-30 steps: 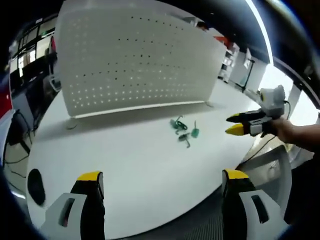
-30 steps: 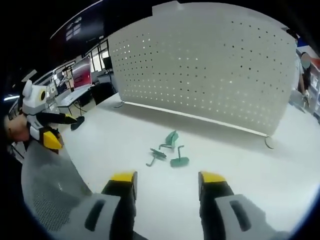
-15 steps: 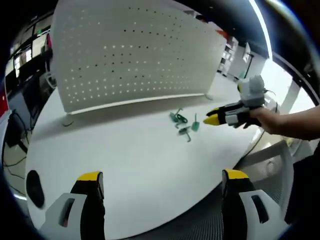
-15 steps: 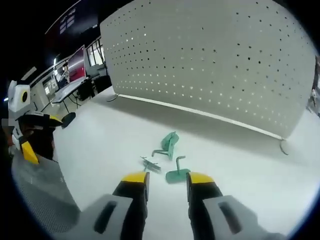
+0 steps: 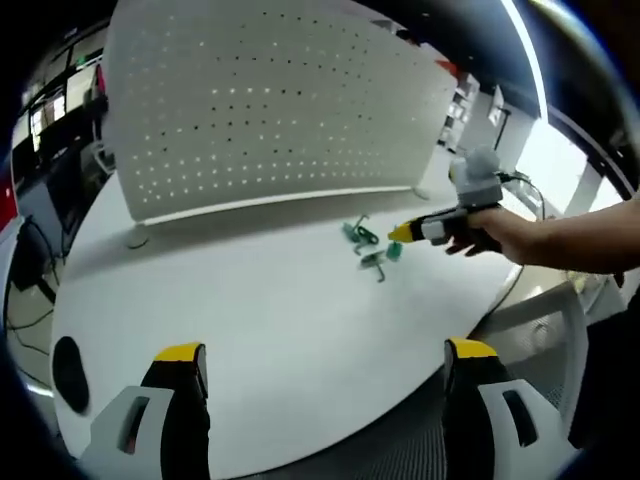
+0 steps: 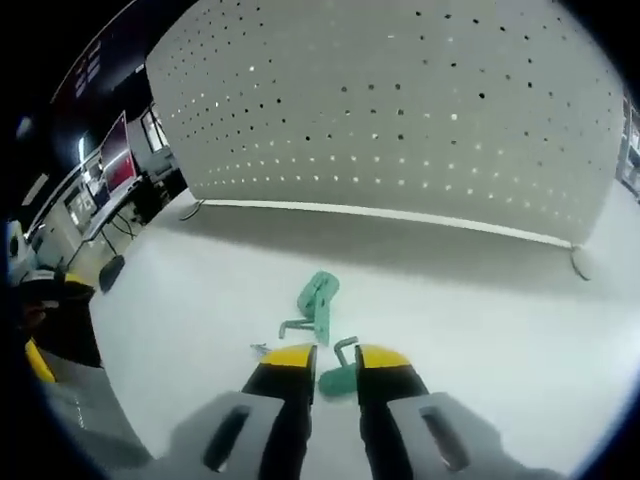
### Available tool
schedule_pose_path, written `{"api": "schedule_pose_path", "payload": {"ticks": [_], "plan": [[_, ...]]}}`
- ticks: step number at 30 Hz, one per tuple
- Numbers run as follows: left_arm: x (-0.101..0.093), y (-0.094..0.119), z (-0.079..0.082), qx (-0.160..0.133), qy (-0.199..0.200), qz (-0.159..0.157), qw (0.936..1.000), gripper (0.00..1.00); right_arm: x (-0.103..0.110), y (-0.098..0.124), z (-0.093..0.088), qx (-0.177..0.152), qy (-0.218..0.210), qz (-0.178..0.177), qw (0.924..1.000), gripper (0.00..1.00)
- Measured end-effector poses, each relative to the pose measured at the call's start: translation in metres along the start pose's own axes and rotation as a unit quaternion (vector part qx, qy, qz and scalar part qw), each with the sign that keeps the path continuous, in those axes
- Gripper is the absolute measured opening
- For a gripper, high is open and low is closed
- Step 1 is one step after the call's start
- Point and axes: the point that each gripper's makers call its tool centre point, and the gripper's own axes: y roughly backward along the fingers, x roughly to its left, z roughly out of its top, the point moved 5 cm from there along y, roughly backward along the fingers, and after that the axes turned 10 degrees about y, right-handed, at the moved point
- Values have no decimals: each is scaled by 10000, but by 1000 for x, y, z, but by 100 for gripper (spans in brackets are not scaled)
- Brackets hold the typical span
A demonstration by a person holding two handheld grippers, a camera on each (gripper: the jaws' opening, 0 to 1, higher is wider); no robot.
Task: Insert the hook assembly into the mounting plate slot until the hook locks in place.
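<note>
Left gripper (image 5: 318, 365): jaws wide apart, nothing between them, over the near edge of the white table (image 5: 250, 300). Perforated white panel (image 5: 270, 100) stands upright at 12 o'clock. Green hook pieces (image 5: 368, 247) lie on the table at about 1 o'clock from centre (three or so, exact shapes too small to tell). Right gripper (image 5: 398, 234) reaches in from 3 o'clock, held by a hand (image 5: 480, 232).

Right gripper view: right gripper (image 6: 335, 358) jaws nearly closed, a narrow gap left, tips flanking a green hook base (image 6: 338, 378). Green mounting plate (image 6: 318, 297) lies just beyond, at 12 o'clock.
</note>
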Motion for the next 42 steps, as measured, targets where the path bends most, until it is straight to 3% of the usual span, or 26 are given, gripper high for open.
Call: {"api": "schedule_pose_path", "payload": {"ticks": [5,10,25,30,34,38,42], "plan": [[1,2,-1,12,14,5,10000,100,-1,-3,2,69,317,-61,9995,6],[1,1,-1,34,15,-8,10000,100,-2,-5,5,94,282,-39,9995,3],[-5,4,6,-84,-40,-103,9999,100,-2,3,13,-45,786,-53,9969,0],[-6,5,9,-127,-37,-107,9999,100,-2,11,21,-348,752,-89,9965,0],[-3,6,12,-152,-39,-38,9999,100,-6,16,25,-382,808,-75,9960,0],[0,10,17,-254,-37,40,9997,100,-9,29,40,-652,801,-122,9946,0],[-1,11,19,-173,-195,106,9996,100,-7,41,53,-850,841,-80,9928,0]]}}
